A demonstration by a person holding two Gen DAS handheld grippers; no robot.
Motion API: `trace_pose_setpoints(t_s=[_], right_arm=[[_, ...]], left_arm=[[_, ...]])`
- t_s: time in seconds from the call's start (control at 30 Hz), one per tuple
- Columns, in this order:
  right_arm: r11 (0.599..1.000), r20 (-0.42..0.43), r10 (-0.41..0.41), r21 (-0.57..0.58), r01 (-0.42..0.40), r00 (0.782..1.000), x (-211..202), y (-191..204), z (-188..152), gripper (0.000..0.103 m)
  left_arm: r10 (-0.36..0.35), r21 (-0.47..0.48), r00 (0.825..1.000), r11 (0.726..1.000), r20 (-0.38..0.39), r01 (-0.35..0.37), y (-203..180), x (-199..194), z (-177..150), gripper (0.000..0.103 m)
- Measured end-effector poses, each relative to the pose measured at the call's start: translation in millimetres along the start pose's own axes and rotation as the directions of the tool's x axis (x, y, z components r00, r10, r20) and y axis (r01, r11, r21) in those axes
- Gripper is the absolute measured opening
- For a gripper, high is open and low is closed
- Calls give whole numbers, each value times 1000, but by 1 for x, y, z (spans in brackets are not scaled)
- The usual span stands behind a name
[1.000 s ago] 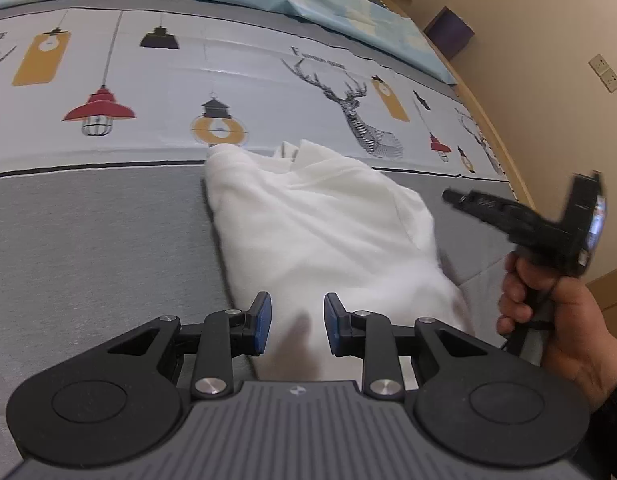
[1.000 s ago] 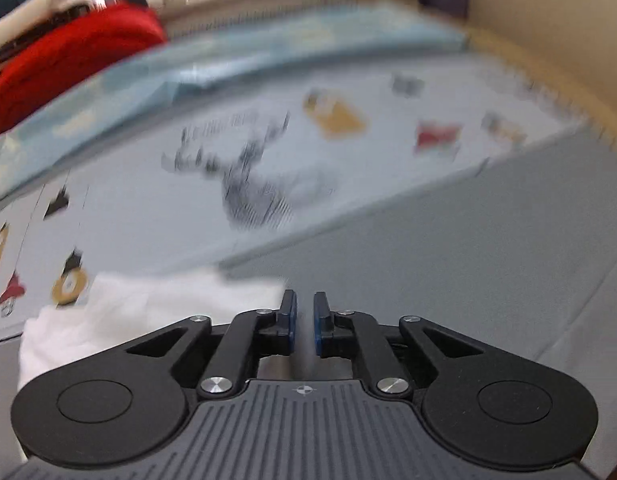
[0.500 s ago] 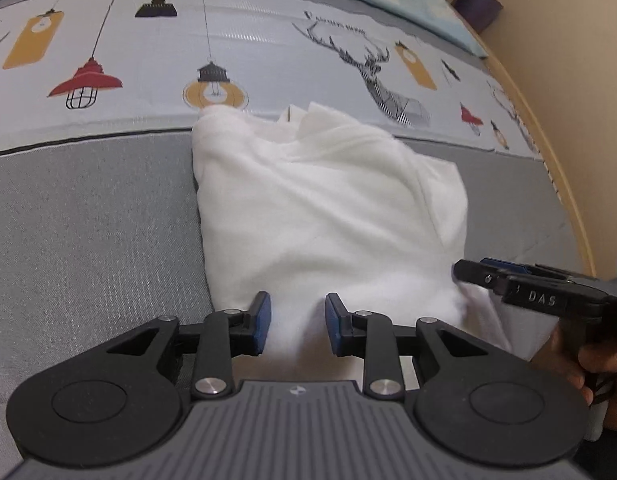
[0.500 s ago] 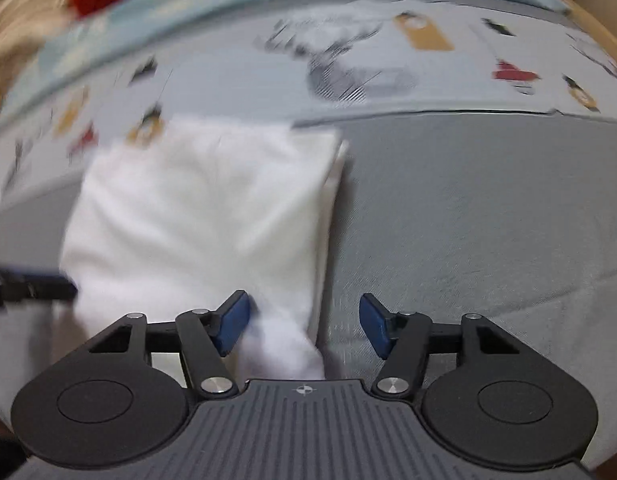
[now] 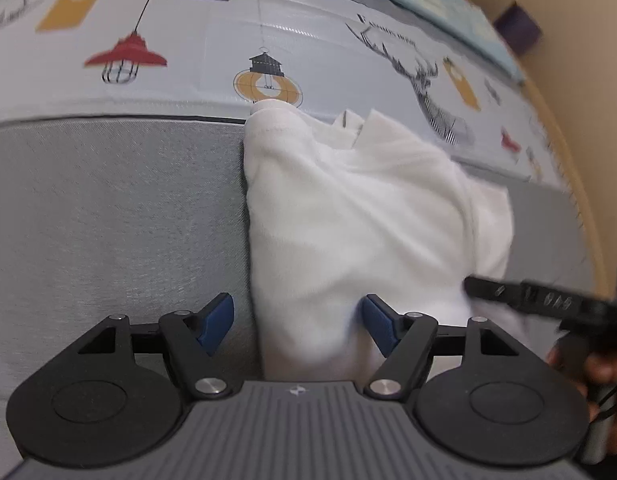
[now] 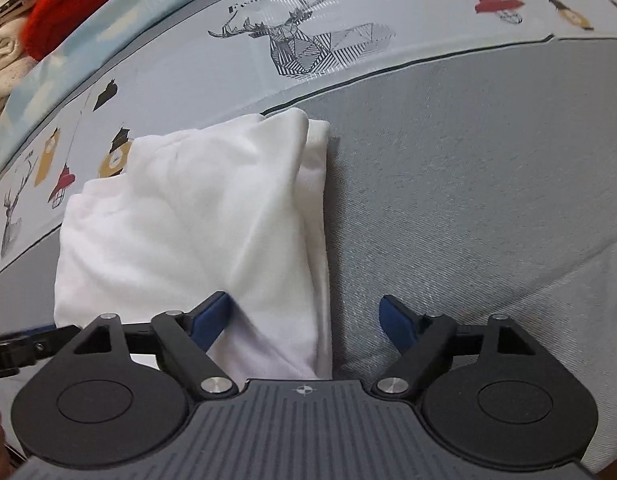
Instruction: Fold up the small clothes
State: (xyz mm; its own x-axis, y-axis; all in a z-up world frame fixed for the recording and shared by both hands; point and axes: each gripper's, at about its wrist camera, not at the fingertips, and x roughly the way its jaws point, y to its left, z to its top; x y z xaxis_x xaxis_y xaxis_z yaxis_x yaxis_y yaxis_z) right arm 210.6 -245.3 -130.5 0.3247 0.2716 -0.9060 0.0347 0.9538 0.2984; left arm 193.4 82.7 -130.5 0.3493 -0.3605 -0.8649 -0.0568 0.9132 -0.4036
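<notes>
Surface: bed, grey sheet, lamp-and-deer print.
Garment: white garment lying folded on it.
Left claw: jaws just widening, straddling the garment's near edge, gripping nothing.
Right claw: jaws just widening over the garment's right edge, gripping nothing.

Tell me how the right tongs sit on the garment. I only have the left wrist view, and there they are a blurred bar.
Observer: The right tongs are open, their jaws having just been opening. They straddle the garment at its right edge and pinch nothing.
Operator: Say what each pad is over.
Observer: One pad is over the garment, the other over the bare grey sheet.
Operator: Report what lies past the printed sheet.
Observer: A red cloth lies beyond the blue cover, at the top left of the right wrist view.
</notes>
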Motion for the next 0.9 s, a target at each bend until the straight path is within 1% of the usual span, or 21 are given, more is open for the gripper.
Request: trace_pose_setpoints(t_s=[0.13, 0.17, 0.2, 0.23, 0.27, 0.3, 0.33, 0.37, 0.4, 0.47, 0.5, 0.57, 0.6, 0.63, 0.67, 0.7, 0.73, 0.77, 0.8, 0.87, 0.9], right_arm=[[1000, -5, 19, 19, -19, 1000, 5, -1, 4, 86], [999, -4, 25, 21, -24, 1000, 6, -1, 5, 84], [999, -1, 34, 19, -34, 999, 6, 0, 5, 82], [999, 4, 50, 14, -50, 999, 6, 2, 6, 68], [996, 4, 91, 13, -91, 996, 6, 4, 7, 44], [995, 11, 100, 21, -100, 995, 5, 6, 7, 43], [995, 21, 96, 10, -96, 995, 5, 9, 7, 39], [995, 27, 97, -3, -97, 995, 5, 12, 7, 33], [995, 41, 104, -10, -103, 994, 4, 15, 8, 31], [991, 81, 131, -16, -131, 988, 0, 22, 12, 26], [988, 112, 155, -27, -153, 982, -3, 29, 13, 26], [979, 186, 204, -67, -194, 961, -11, 46, 16, 25], [974, 227, 224, -97, -207, 948, -15, 54, 17, 26], [970, 275, 236, -130, -207, 932, -21, 64, 17, 28], [971, 313, 228, -143, -192, 922, -24, 71, 17, 32], [976, 333, 210, -133, -175, 919, -25, 75, 17, 38], [981, 326, 187, -112, -159, 927, -24, 78, 17, 55], [984, 308, 169, -102, -145, 936, -22, 79, 16, 59], [986, 297, 158, -101, -134, 942, -21, 80, 16, 58], [980, 283, 186, -117, -159, 941, -24, 81, 12, 58], [975, 271, 207, -134, -176, 940, -25, 83, 10, 58]], left_arm=[[-65, -90, 997, 994, -38, 61, 12, 15, 8, 75], [-75, -94, 997, 993, -35, 71, 12, 17, 10, 73], [-81, -90, 996, 993, -30, 78, 12, 18, 12, 66], [-74, -81, 997, 994, -24, 72, 10, 19, 14, 60], [-67, -69, 998, 995, -19, 66, 8, 19, 15, 56], [-63, -60, 998, 996, -11, 63, 6, 18, 16, 47], [-70, -59, 998, 996, 4, 70, 6, 15, 19, 40], [-76, -58, 997, 995, 21, 78, 6, 13, 21, 38], [-72, -47, 997, 996, 41, 74, 5, 9, 24, 36], [-53, -11, 995, 998, 90, 54, 5, -4, 28, 34], [-48, 2, 992, 999, 121, 48, 8, -12, 30, 34], [-52, 7, 978, 999, 204, 51, 17, -34, 35, 34], [-54, 0, 968, 998, 246, 56, 24, -45, 37, 38], [-39, -17, 954, 999, 299, 46, 32, -57, 38, 48], [-9, -40, 937, 999, 348, 25, 40, -69, 39, 53], [8, -57, 923, 998, 384, 15, 47, -79, 39, 61], [11, -69, 916, 997, 401, 18, 56, -86, 38, 63], [6, -83, 918, 996, 396, 29, 64, -91, 37, 63], [4, -101, 926, 994, 379, 37, 71, -93, 35, 62], [3, -133, 948, 990, 318, 41, 83, -90, 30, 60], [1, -133, 957, 990, 289, 39, 86, -87, 27, 56]])
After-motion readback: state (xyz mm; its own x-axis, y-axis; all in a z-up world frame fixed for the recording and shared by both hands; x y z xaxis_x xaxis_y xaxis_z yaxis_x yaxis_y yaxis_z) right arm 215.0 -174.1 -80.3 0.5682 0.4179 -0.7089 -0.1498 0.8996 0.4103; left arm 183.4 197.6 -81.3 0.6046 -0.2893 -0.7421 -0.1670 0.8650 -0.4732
